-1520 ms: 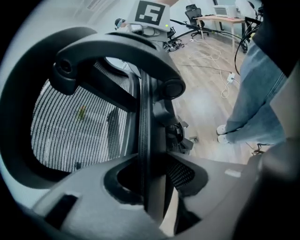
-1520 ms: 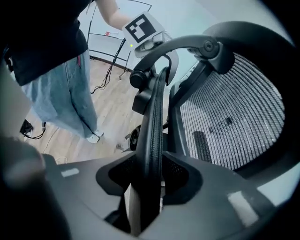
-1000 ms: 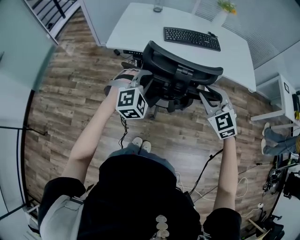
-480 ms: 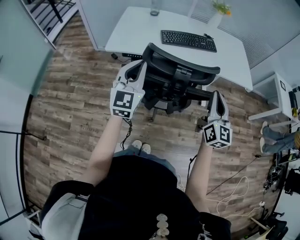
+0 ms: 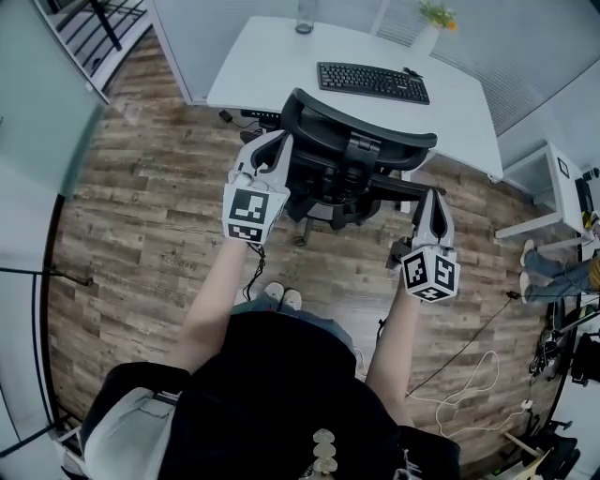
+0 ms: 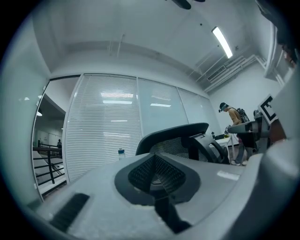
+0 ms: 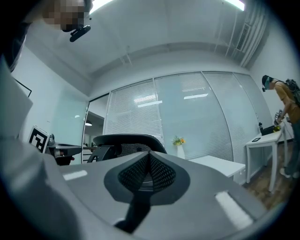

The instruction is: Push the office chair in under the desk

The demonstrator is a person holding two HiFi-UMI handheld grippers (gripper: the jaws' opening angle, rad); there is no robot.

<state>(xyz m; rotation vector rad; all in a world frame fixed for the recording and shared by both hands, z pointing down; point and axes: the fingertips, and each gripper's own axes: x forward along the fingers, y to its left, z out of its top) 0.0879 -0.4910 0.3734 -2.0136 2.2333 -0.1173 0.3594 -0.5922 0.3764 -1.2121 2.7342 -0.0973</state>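
Nearest, we hold the left hand-held gripper [image 5: 272, 150] and right hand-held gripper [image 5: 432, 199] clenched and empty, seemingly braced against the office chair [image 5: 361, 150] for pushing; beyond, it stands before the tabletop [image 5: 272, 66], not yet under.

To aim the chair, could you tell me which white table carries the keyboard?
The large white desk directly beyond the office chair bears the keyboard; the small side table at right does not.

One office chair [image 5: 356, 155], one white worktop [image 5: 262, 66], one keyboard [image 5: 372, 82], one water bottle [image 5: 305, 17], one vase of flowers [image 5: 433, 23], one small side table [image 5: 544, 178] — and two tools, the left tool [image 5: 279, 141] and the right tool [image 5: 429, 195].
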